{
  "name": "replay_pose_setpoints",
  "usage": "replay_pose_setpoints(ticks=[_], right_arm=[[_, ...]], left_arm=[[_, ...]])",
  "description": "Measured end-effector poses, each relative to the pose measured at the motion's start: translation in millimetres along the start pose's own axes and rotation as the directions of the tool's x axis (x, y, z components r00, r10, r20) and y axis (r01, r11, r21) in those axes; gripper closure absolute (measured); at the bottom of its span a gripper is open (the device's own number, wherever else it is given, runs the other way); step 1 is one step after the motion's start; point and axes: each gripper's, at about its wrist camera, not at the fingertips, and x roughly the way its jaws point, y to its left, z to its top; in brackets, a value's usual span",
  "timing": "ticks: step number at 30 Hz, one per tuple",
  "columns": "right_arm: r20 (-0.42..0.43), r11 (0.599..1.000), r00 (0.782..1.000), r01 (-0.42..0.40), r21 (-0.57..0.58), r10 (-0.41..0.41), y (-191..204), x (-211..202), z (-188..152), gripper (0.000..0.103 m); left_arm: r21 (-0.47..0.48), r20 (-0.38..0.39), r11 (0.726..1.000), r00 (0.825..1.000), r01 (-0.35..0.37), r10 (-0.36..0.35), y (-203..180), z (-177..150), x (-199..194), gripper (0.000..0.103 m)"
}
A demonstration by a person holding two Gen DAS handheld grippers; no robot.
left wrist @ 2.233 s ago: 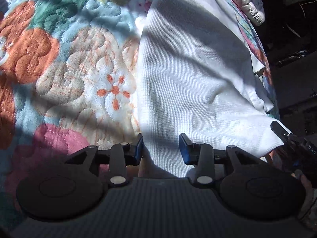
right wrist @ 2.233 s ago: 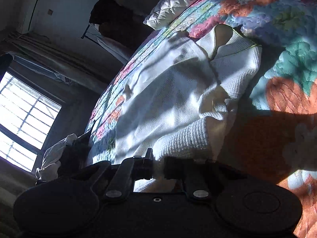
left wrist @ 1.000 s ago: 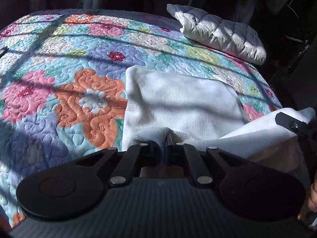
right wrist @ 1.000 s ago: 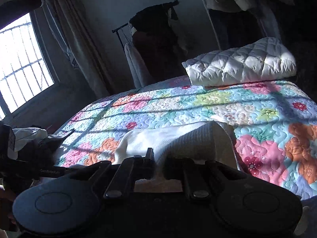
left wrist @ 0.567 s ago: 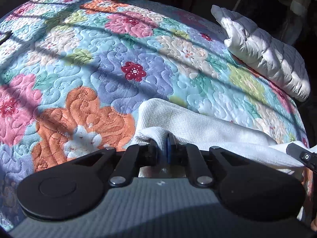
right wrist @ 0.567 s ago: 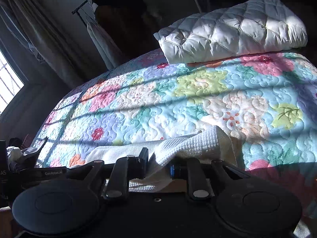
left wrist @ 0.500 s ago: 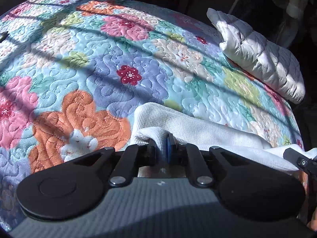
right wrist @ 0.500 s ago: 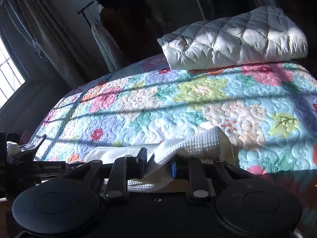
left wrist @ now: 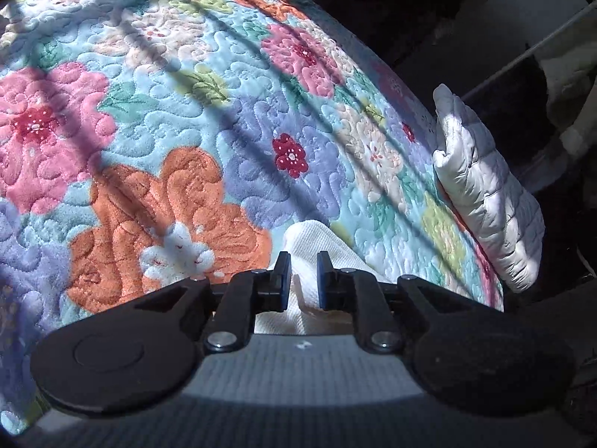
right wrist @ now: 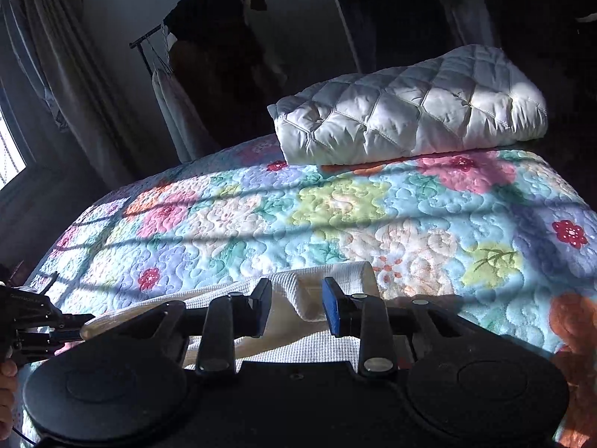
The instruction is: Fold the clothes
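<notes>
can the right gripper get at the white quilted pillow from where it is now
Probably yes: the right gripper is open over the white waffle garment, and only bare floral quilt lies between it and the pillow.

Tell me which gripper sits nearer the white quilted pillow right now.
Right, as a judgement. The right gripper is open over the white garment and faces the white quilted pillow straight across the quilt. The left gripper is open at the garment's other end, pillow off to its right.
</notes>
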Motion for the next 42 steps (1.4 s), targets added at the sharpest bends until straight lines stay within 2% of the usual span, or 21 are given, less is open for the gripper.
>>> replay_pose_setpoints(ticks=[2, 4, 6, 7, 9, 10, 13, 14, 15, 17, 21, 25, 29, 32, 35, 37, 40, 41, 42], right_arm=[[-0.035, 0.997, 0.998, -0.050, -0.054, 0.048, 11.7, -3.2, -8.6, 0.057], [-0.073, 0.989, 0.994, -0.089, -0.120, 0.081, 25.5, -4.6, -19.3, 0.054], [-0.104, 0.978, 0.990, -0.108, -0.178, 0.090, 37.8, -3.1, -29.4, 0.049], [-0.119, 0.973, 0.989, -0.108, -0.201, 0.085, 42.7, -1.2, -33.6, 0.048], [-0.133, 0.968, 0.989, -0.090, -0.236, 0.059, 50.5, 1.6, -41.1, 0.047], [-0.136, 0.964, 0.990, -0.081, -0.254, 0.047, 55.0, 2.0, -46.0, 0.047], [-0.164, 0.943, 0.984, -0.116, -0.313, 0.067, 67.8, 2.5, -59.2, 0.046], [-0.174, 0.932, 0.983, -0.122, -0.341, 0.065, 71.6, 3.0, -63.9, 0.043], [-0.181, 0.920, 0.983, -0.110, -0.377, 0.043, 74.8, 4.7, -70.0, 0.042], [-0.162, 0.904, 0.986, -0.039, -0.426, -0.034, 73.8, 7.4, -86.4, 0.042], [-0.116, 0.963, 0.993, -0.035, -0.268, 0.004, 43.0, -7.5, -101.7, 0.041], [-0.104, 0.976, 0.995, -0.029, -0.216, 0.006, 32.9, -18.9, -98.8, 0.041], [-0.131, 0.985, 0.991, -0.018, -0.172, -0.005, 25.8, -6.9, -62.6, 0.039], [-0.132, 0.987, 0.991, -0.005, -0.160, -0.017, 15.8, 19.4, -26.2, 0.039], [-0.178, 0.982, 0.982, 0.033, -0.186, -0.067, 8.4, 63.3, 2.1, 0.037], [-0.168, 0.975, 0.982, 0.048, -0.216, -0.085, 6.6, 84.8, 10.0, 0.037], [-0.189, 0.971, 0.981, -0.003, -0.237, -0.043, 4.4, 107.6, 13.0, 0.038], [-0.209, 0.968, 0.978, -0.042, -0.246, -0.011, 5.5, 110.9, 12.8, 0.056], [-0.228, 0.964, 0.973, -0.081, -0.254, 0.022, 6.6, 114.2, 12.6, 0.096]], left_arm=[[0.079, 0.017, 0.997, 1.000, 0.007, -0.008, -8.7, 0.1, -7.6, 0.085], [0.231, 0.028, 0.973, 1.000, -0.014, 0.008, -25.0, -15.5, -9.7, 0.078], [0.384, 0.040, 0.923, 0.999, -0.037, 0.024, -41.7, -32.2, -11.2, 0.074], [0.457, 0.047, 0.888, 0.998, -0.049, 0.031, -50.0, -40.5, -11.9, 0.072], [0.593, 0.063, 0.802, 0.997, -0.072, 0.043, -66.7, -57.2, -13.4, 0.060], [0.634, 0.053, 0.770, 0.997, -0.071, 0.048, -70.8, -64.2, -9.1, 0.054], [0.672, 0.000, 0.735, 0.993, -0.084, 0.114, -75.5, -73.1, 22.7, 0.053], [0.684, -0.018, 0.724, 0.990, -0.089, 0.138, -77.0, -75.9, 33.7, 0.056], [0.667, -0.025, 0.738, 0.988, -0.098, 0.154, -76.3, -70.6, 41.4, 0.057], [0.621, -0.035, 0.775, 0.983, -0.120, 0.180, -74.1, -56.6, 55.4, 0.068], [0.522, -0.060, 0.837, 0.971, -0.167, 0.231, -69.6, -28.4, 83.4, 0.068], [0.544, -0.033, 0.816, 0.967, -0.196, 0.254, -74.9, -31.3, 91.5, 0.068], [0.575, -0.018, 0.793, 0.965, -0.204, 0.262, -76.4, -28.1, 94.7, 0.068], [0.579, -0.032, 0.796, 0.970, -0.179, 0.241, -72.3, -25.7, 93.2, 0.068], [0.564, -0.053, 0.814, 0.977, -0.140, 0.205, -68.7, -17.9, 93.9, 0.068], [0.548, -0.071, 0.829, 0.981, -0.114, 0.182, -63.0, -15.6, 92.4, 0.068], [0.523, -0.105, 0.848, 0.982, -0.080, 0.158, -56.9, -9.5, 91.7, 0.068], [0.512, -0.117, 0.856, 0.982, -0.071, 0.152, -55.2, -6.4, 91.9, 0.068], [0.495, -0.129, 0.867, 0.981, -0.061, 0.143, -53.4, -2.9, 92.1, 0.068]])
